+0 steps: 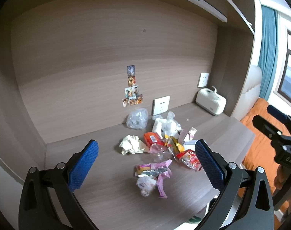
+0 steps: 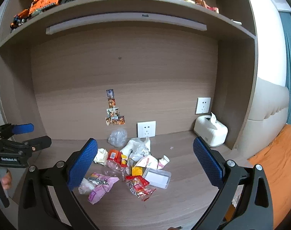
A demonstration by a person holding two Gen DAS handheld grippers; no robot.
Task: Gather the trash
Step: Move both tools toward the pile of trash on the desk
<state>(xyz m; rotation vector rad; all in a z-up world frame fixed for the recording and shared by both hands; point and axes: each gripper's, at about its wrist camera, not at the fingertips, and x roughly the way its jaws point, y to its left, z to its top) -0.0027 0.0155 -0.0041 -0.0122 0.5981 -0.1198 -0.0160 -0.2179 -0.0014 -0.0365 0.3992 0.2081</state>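
Note:
A pile of trash lies on the wooden desk (image 1: 107, 201): a pink wrapper (image 1: 155, 174) nearest, a crumpled cream paper (image 1: 131, 144), an orange-labelled clear bottle (image 1: 154, 141), a red snack bag (image 1: 189, 158), white crumpled bags (image 1: 166, 124) and a clear plastic ball (image 1: 137, 118) at the back. The right wrist view shows the same pink wrapper (image 2: 101, 186), red snack bag (image 2: 139, 186), a clear box (image 2: 157, 178) and the bottle (image 2: 114, 158). My left gripper (image 1: 146, 161) is open above the pile. My right gripper (image 2: 145, 159) is open, also above it, empty.
A white tissue box (image 2: 210, 133) stands at the back right corner. Wall sockets (image 2: 146, 128) and stickers (image 2: 112, 111) are on the back panel. A shelf (image 2: 126, 5) with toys hangs above. An orange bed cover (image 2: 275, 164) lies to the right of the desk.

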